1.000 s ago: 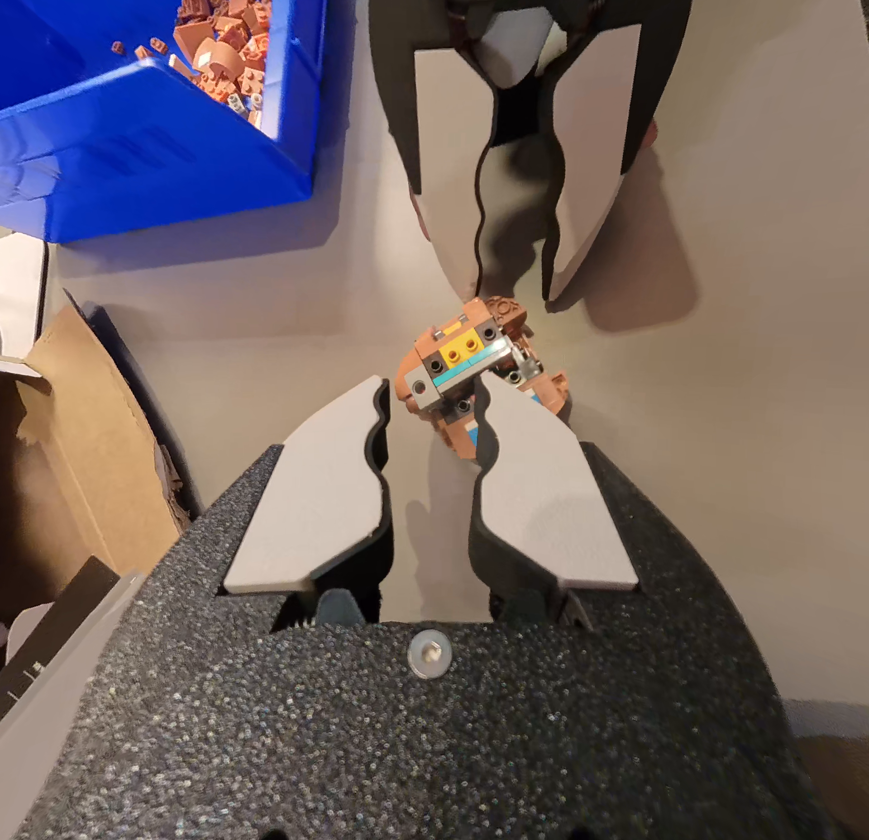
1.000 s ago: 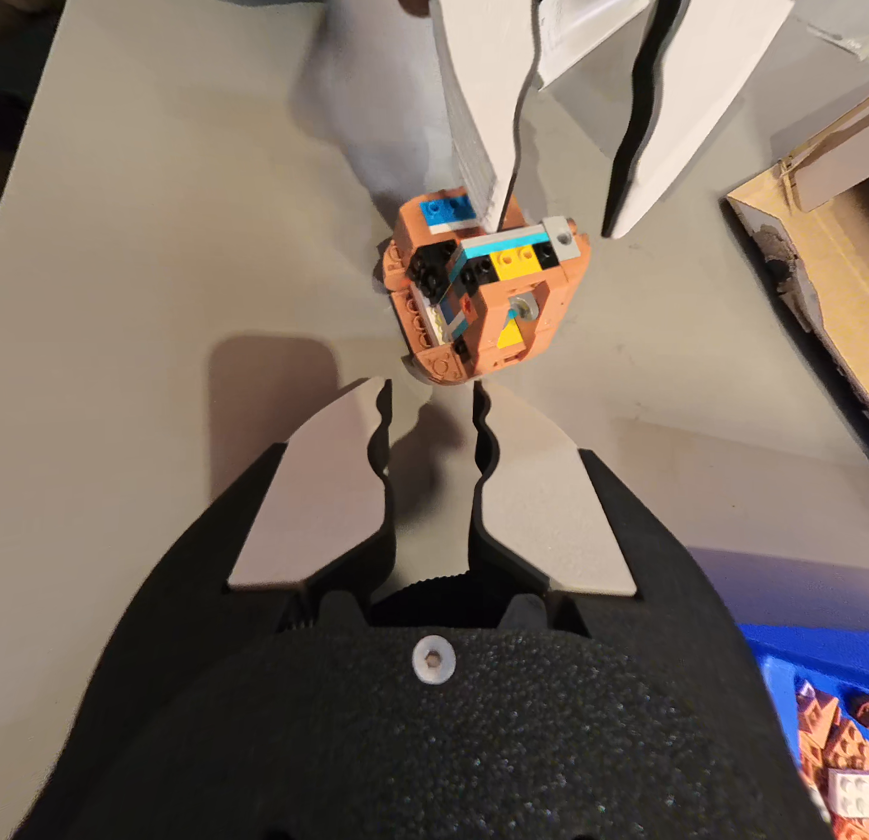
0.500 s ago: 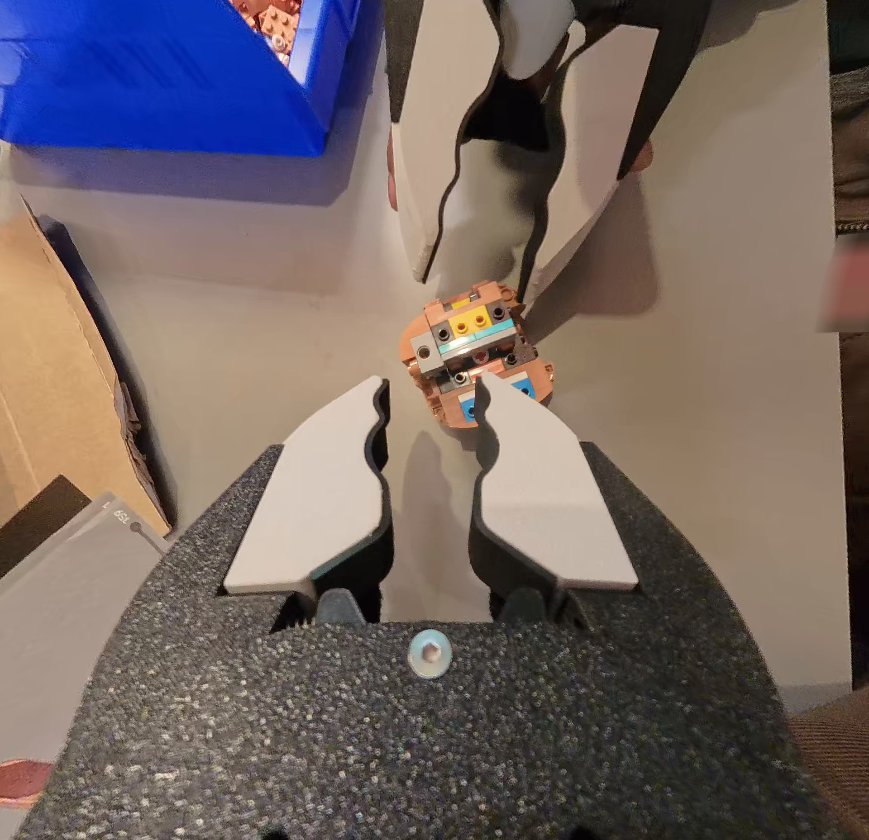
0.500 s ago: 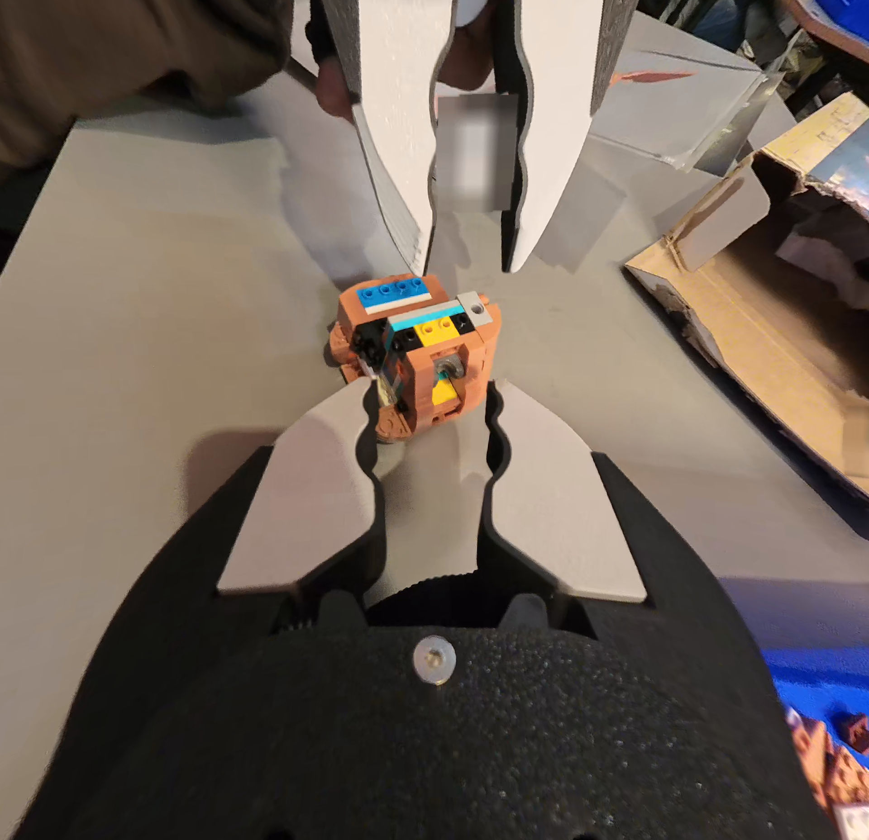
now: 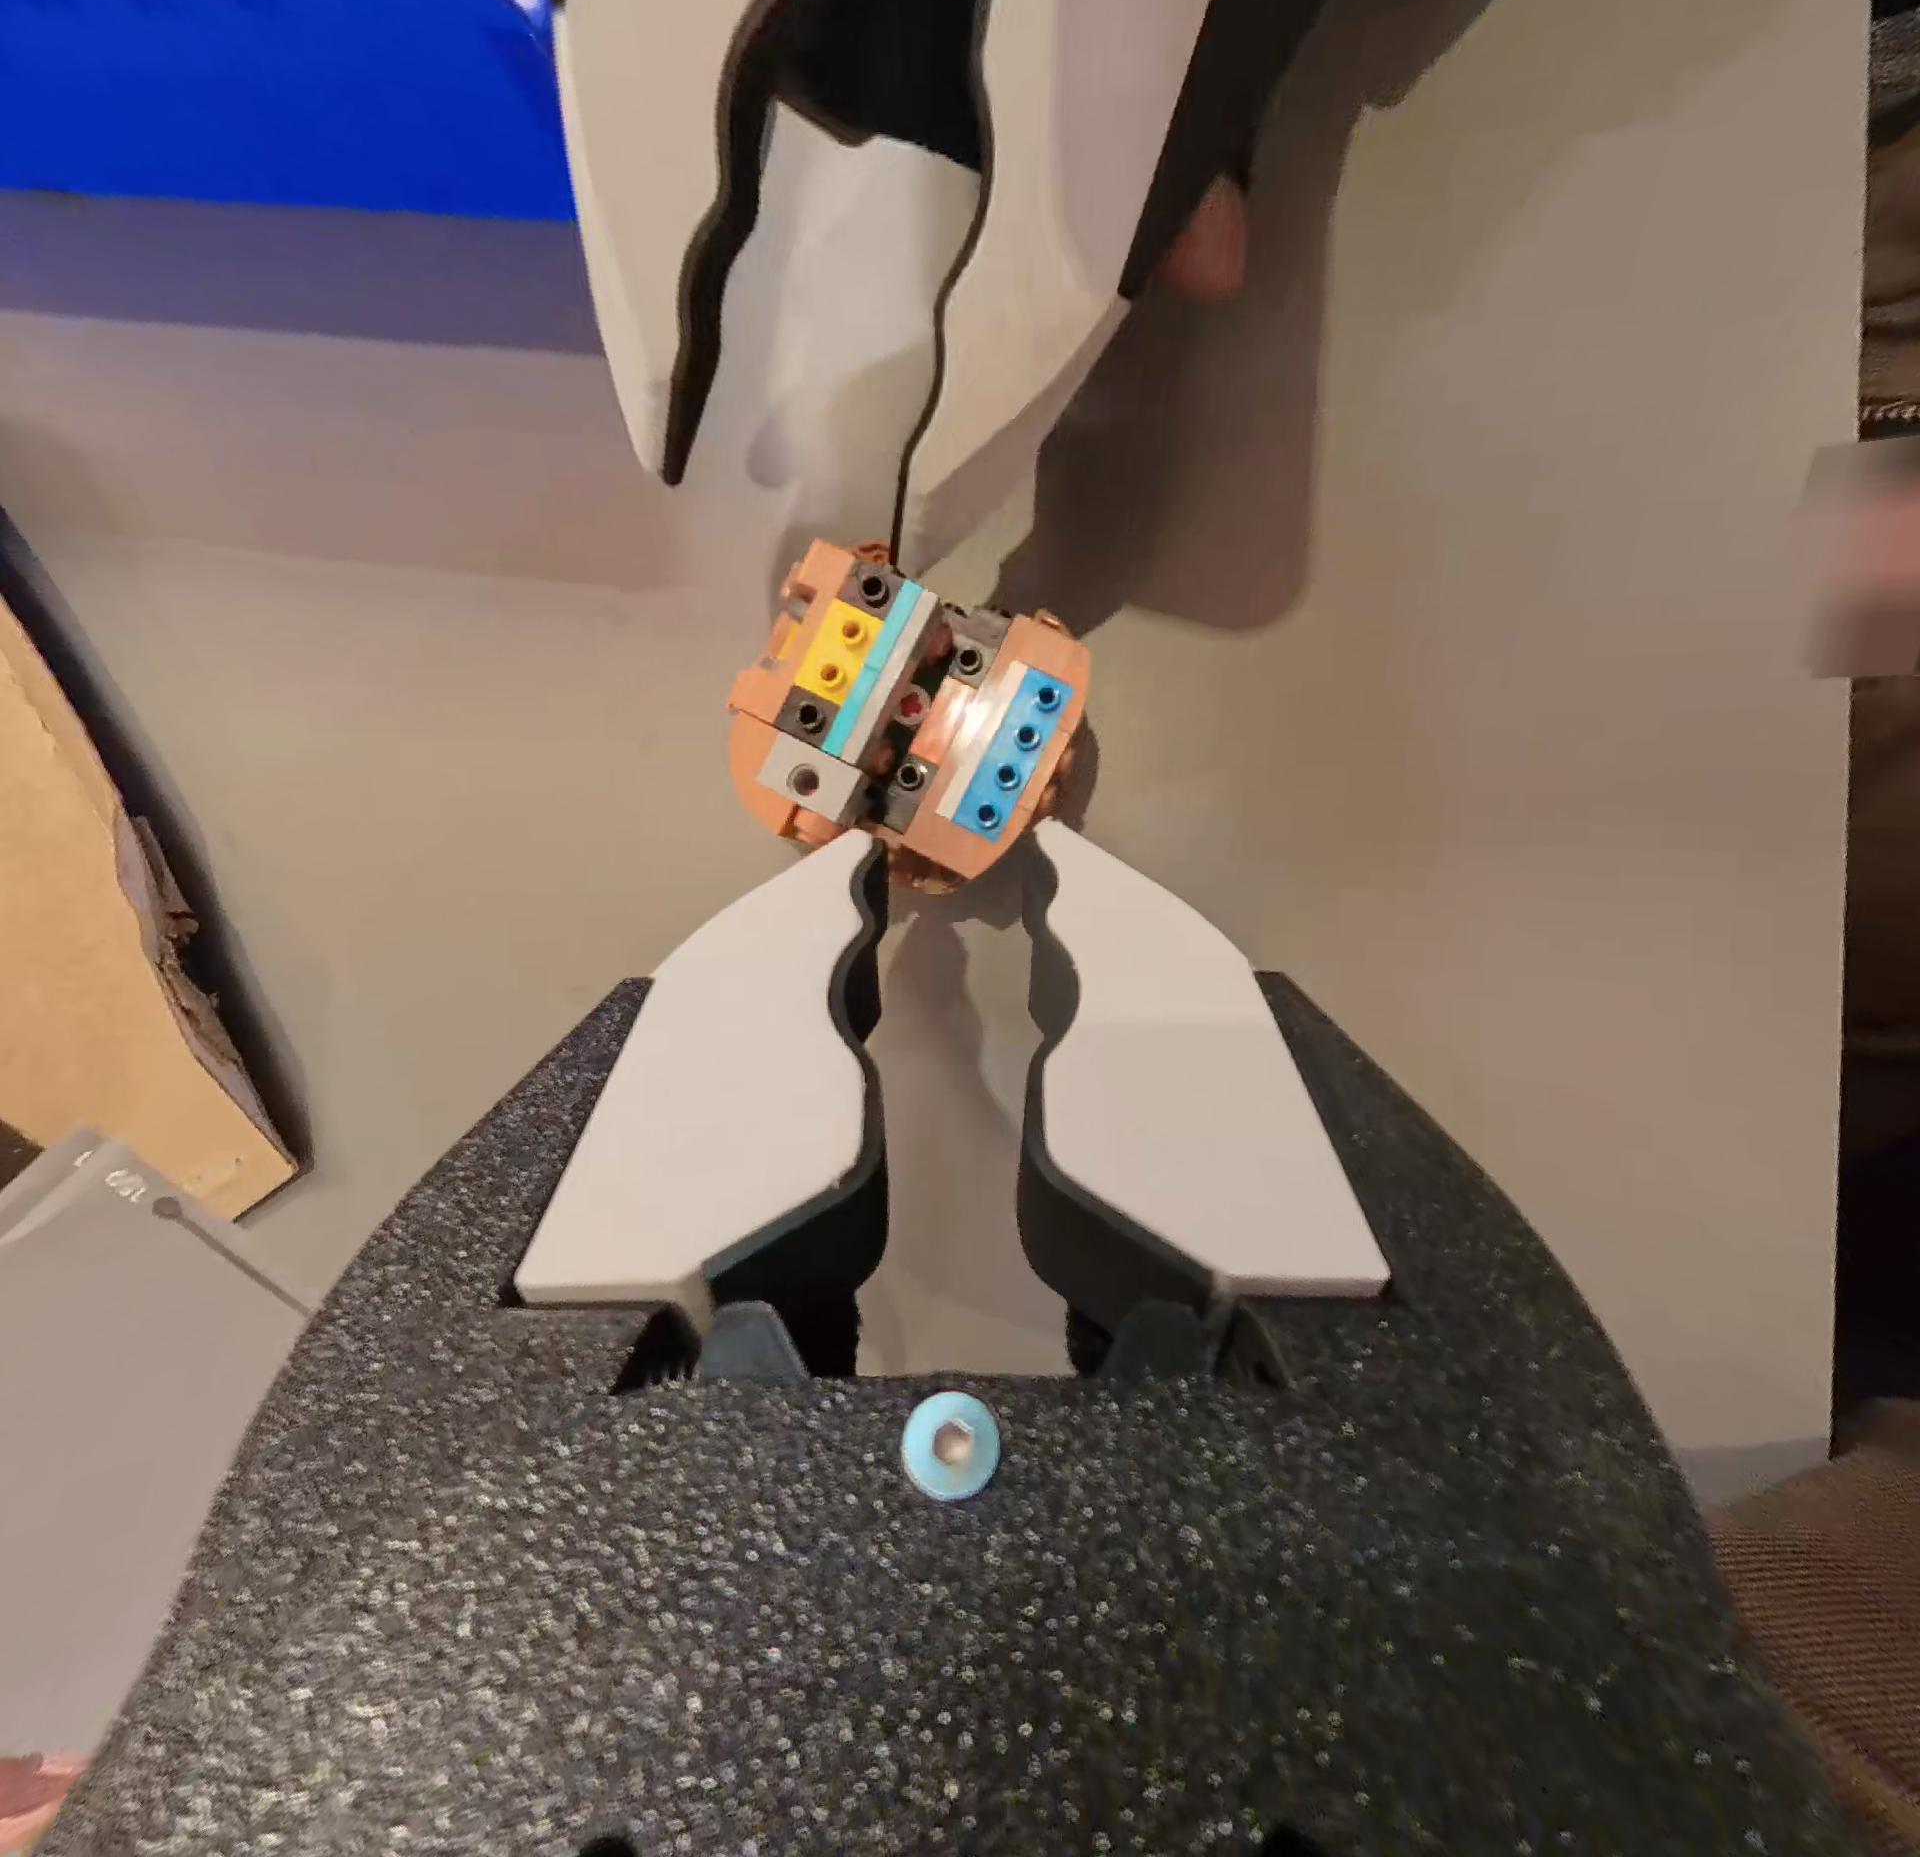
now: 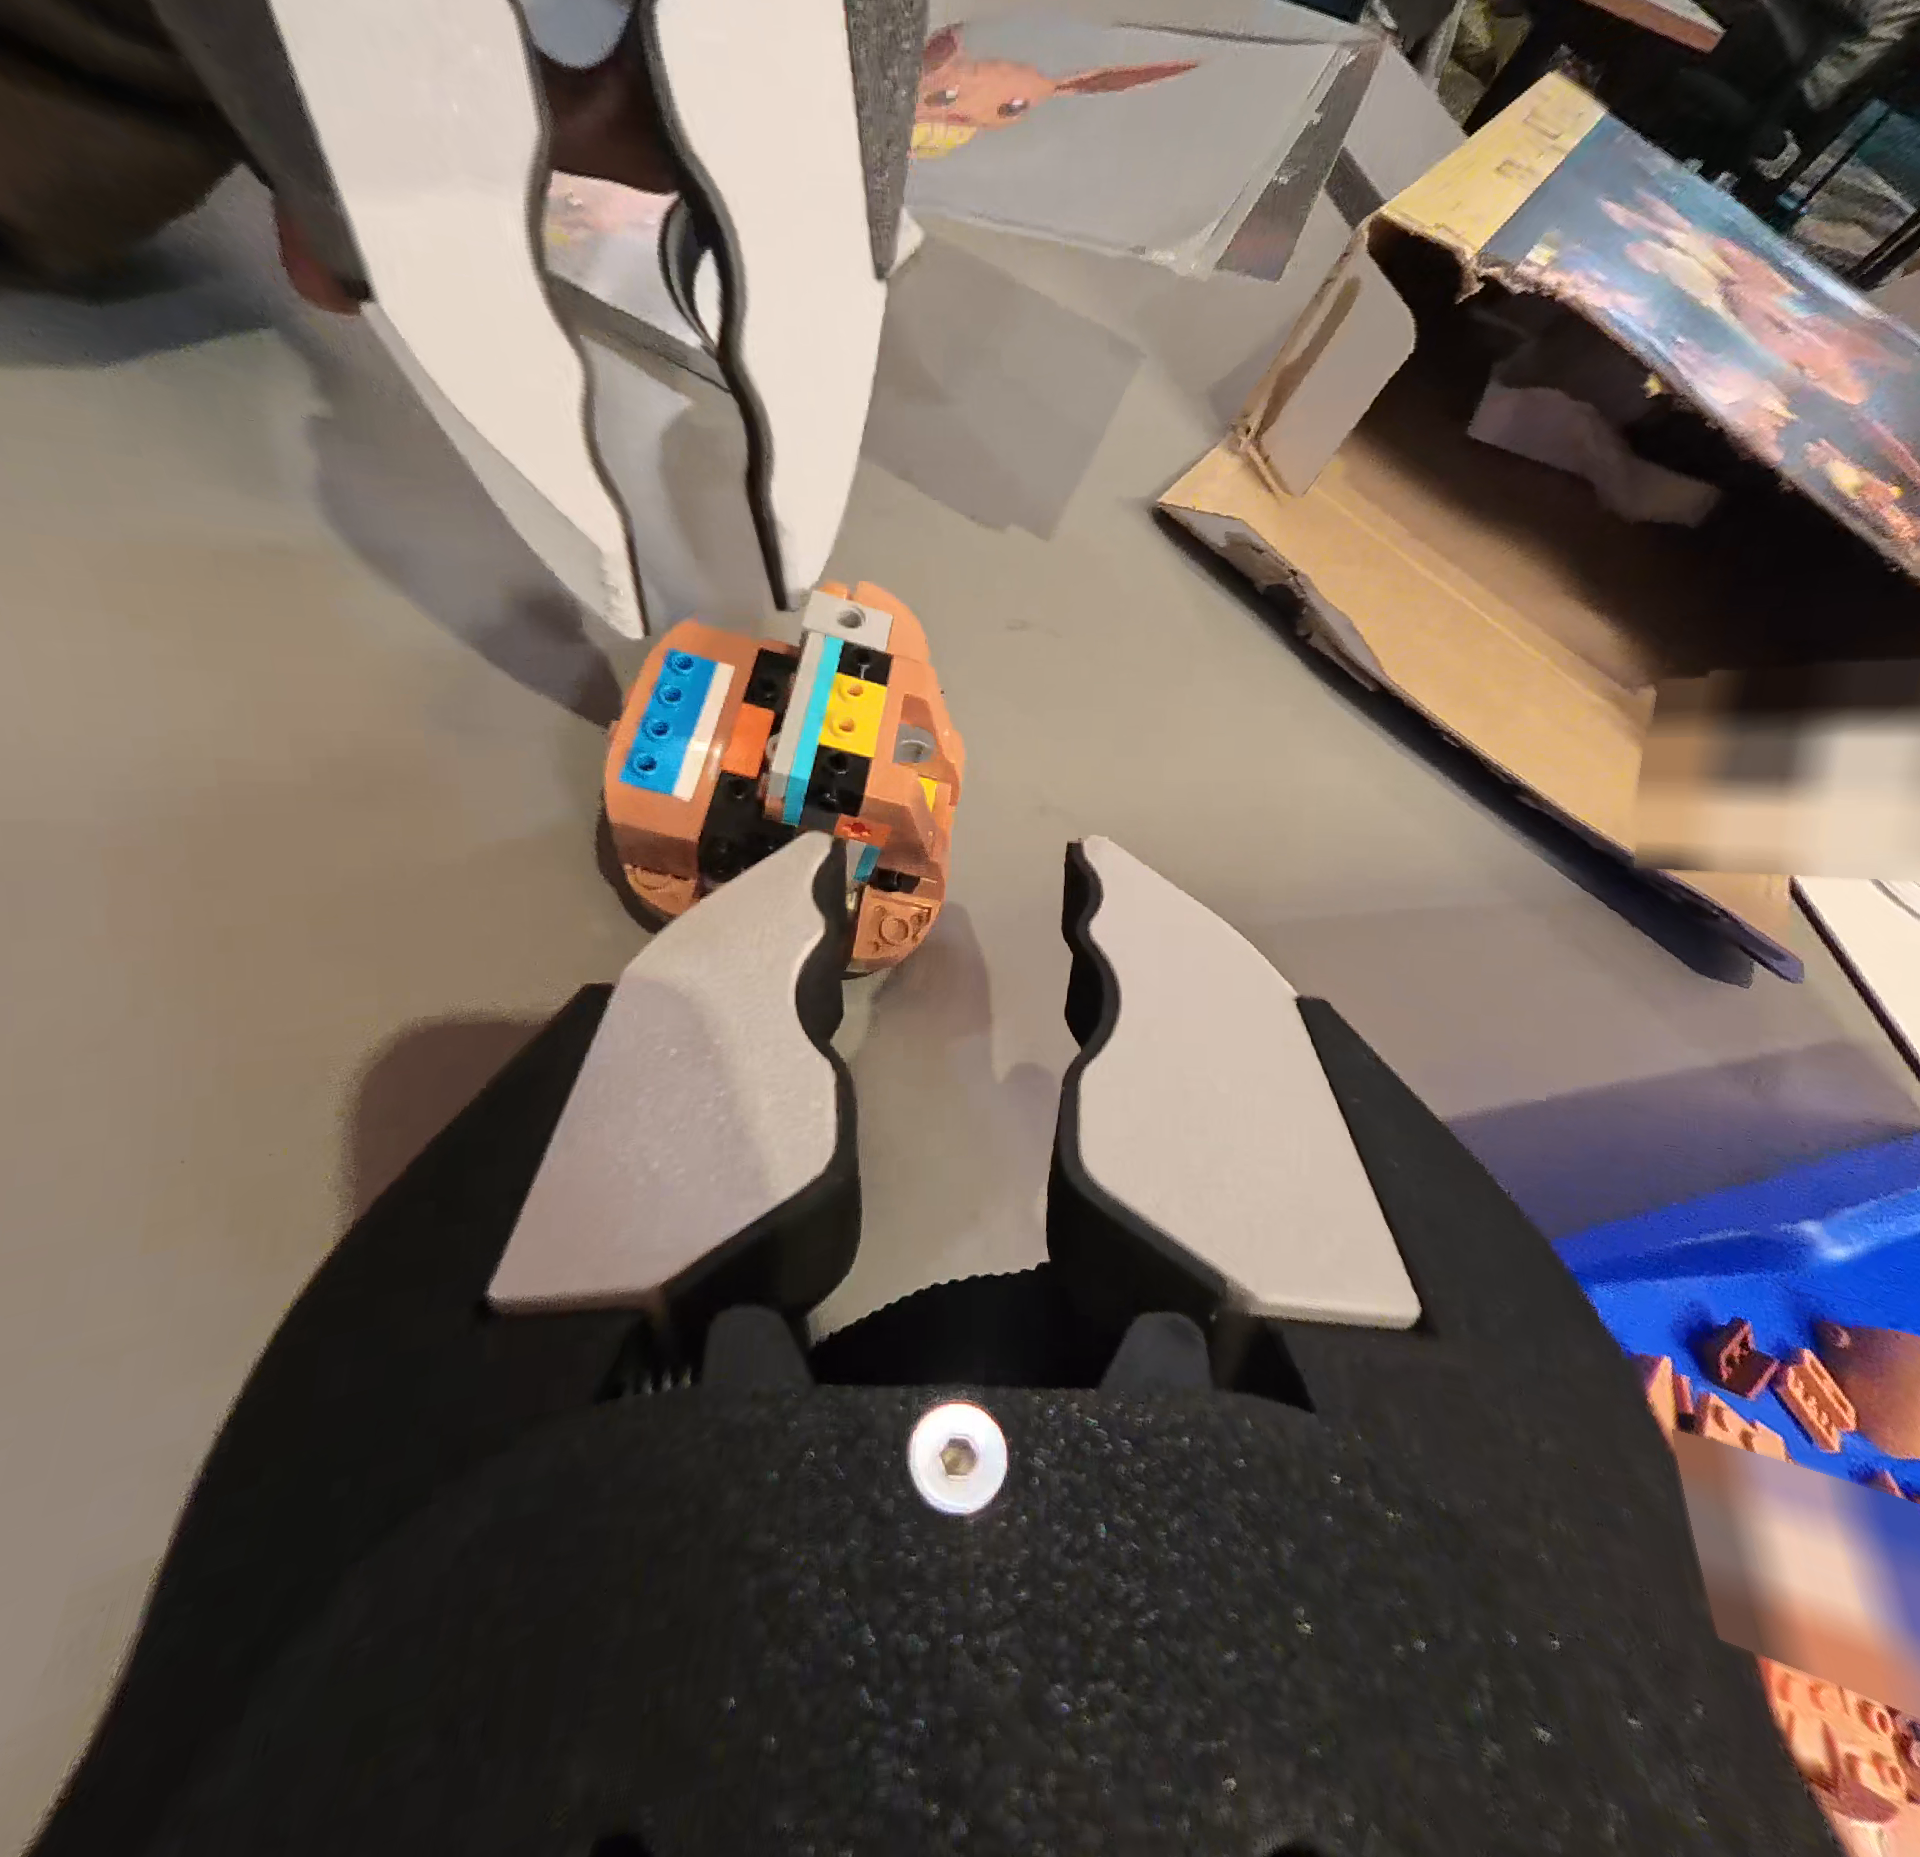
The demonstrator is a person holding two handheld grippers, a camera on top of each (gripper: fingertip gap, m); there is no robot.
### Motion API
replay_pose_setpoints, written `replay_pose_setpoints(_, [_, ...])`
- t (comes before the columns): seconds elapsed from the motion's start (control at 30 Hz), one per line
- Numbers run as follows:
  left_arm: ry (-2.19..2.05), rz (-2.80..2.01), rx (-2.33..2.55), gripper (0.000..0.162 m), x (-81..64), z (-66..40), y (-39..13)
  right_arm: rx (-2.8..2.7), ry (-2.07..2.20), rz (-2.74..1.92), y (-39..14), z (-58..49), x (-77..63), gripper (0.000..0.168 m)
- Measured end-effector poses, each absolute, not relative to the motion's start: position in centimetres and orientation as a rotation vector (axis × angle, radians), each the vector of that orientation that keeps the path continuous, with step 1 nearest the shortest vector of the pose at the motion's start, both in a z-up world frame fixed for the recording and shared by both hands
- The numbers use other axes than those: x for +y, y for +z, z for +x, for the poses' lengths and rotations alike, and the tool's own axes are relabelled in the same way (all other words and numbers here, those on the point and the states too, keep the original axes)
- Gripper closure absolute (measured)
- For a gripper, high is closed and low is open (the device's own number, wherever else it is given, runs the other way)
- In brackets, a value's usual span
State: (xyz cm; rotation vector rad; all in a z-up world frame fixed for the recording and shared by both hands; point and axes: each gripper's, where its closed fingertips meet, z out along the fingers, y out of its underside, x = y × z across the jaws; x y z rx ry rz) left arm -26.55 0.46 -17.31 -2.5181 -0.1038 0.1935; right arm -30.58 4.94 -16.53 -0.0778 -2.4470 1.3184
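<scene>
A small brick model [image 5: 904, 727] of brown bricks, with yellow, blue, teal, grey and black pieces, lies on the grey table [image 5: 1455, 872]. It also shows in the right wrist view [image 6: 779, 758]. My left gripper [image 5: 954, 849] is open, and its tips flank the model's near end. My right gripper [image 6: 945, 846] is open wider. Its left fingertip [image 6: 800, 862] lies over the model's near edge and its right finger stands clear. The two grippers face each other across the model. The right gripper [image 5: 800, 503] shows at the top of the left wrist view, and the left gripper [image 6: 712, 607] shows behind the model.
A blue bin [image 6: 1766, 1277] of brown bricks stands by my right gripper and also shows in the left wrist view [image 5: 281, 72]. An open cardboard box [image 6: 1455, 581] and a grey printed box [image 6: 1122, 134] lie beyond. The table's edge [image 5: 1849, 976] runs on the right. The gap from one gripper's tips to the other's is roughly 7 centimeters.
The model has turned on the table, and its blue plate now faces up. My left jaws have narrowed a little at its end. My right jaws have widened and shifted to the model's right.
</scene>
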Motion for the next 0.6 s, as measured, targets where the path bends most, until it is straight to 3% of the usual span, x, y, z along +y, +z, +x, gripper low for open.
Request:
replay_pose_setpoints(0.37, [0.364,-2.456,-0.116,0.125,0.6,-28.8,-16.3,-2.547,1.266,0.207,-17.1,-26.5,5.1,0.141])
replay_pose_setpoints(0.6, [0.421,-2.443,-0.006,0.124,1.8,-28.8,-16.9,-2.627,1.168,0.27,-19.0,-25.8,5.1,0.137])
